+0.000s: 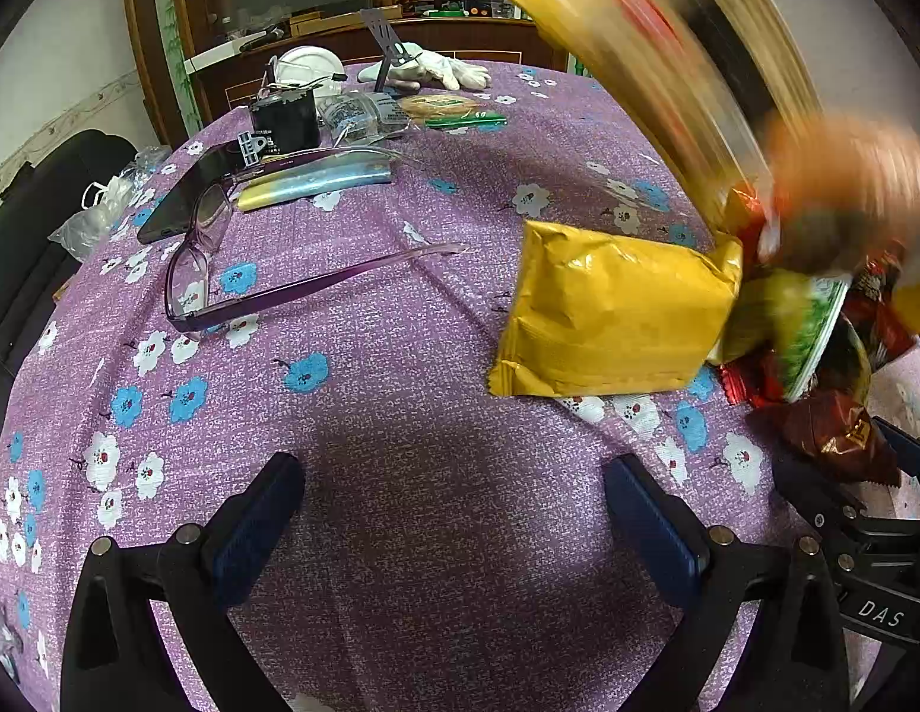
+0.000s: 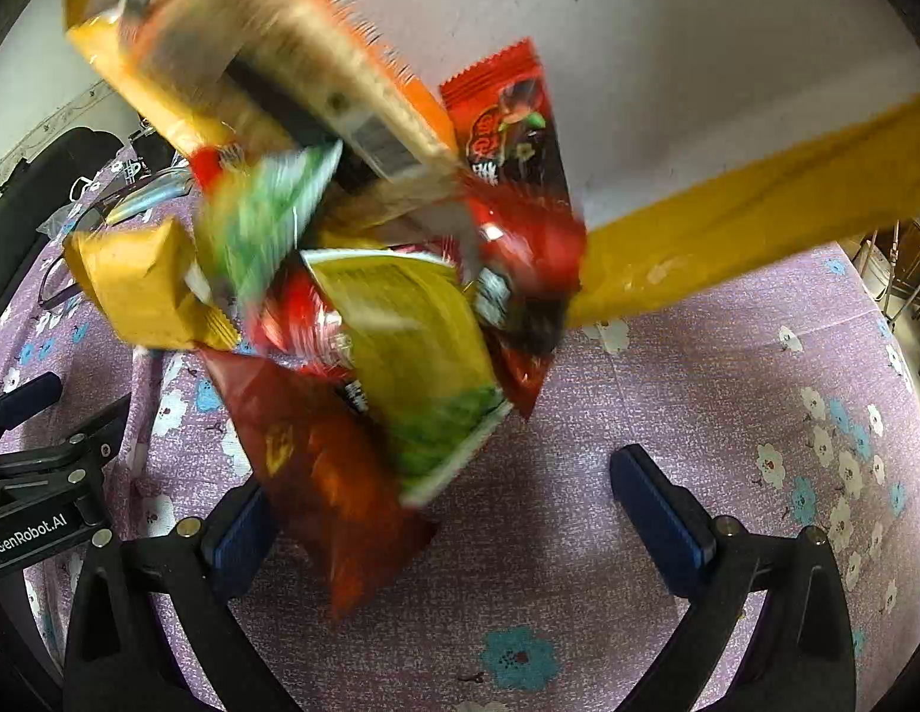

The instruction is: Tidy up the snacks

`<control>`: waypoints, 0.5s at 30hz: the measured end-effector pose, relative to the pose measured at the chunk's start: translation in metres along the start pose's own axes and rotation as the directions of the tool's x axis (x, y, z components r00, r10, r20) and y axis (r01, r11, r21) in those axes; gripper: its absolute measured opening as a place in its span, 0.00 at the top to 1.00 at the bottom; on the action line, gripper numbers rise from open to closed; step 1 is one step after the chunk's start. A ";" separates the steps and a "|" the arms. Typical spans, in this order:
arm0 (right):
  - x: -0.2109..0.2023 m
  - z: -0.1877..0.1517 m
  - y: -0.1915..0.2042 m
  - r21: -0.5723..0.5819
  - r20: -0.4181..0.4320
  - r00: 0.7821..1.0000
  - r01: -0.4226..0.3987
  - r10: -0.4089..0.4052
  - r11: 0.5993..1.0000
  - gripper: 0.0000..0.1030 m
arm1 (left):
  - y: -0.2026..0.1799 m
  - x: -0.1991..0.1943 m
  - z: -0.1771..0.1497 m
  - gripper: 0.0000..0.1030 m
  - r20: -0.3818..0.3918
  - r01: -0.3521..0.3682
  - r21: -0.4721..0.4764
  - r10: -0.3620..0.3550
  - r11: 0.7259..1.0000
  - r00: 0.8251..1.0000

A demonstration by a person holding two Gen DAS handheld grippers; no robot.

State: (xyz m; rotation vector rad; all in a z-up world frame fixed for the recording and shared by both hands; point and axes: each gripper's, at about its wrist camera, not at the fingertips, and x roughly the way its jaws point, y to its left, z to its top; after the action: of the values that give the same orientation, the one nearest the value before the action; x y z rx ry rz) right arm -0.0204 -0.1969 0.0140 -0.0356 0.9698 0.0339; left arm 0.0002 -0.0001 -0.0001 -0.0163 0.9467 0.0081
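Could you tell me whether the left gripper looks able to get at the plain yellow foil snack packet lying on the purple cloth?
Probably yes: the left gripper is open, and only bare purple floral tablecloth lies between it and the plain yellow foil snack packet.
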 end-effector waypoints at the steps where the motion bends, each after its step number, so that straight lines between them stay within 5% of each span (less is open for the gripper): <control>1: 0.000 0.000 0.000 0.000 0.000 1.000 0.000 0.000 1.000 0.00 | 0.000 0.000 0.000 0.00 0.000 0.000 0.000 0.000 1.000 1.000; 15: 0.002 0.001 0.001 0.000 0.000 1.000 0.000 0.000 1.000 0.00 | 0.000 0.000 0.000 0.00 0.000 0.000 0.000 0.000 1.000 1.000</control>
State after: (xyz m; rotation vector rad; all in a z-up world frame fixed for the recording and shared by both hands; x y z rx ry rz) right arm -0.0184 -0.1956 0.0136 -0.0358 0.9698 0.0341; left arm 0.0000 0.0000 0.0001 -0.0162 0.9463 0.0082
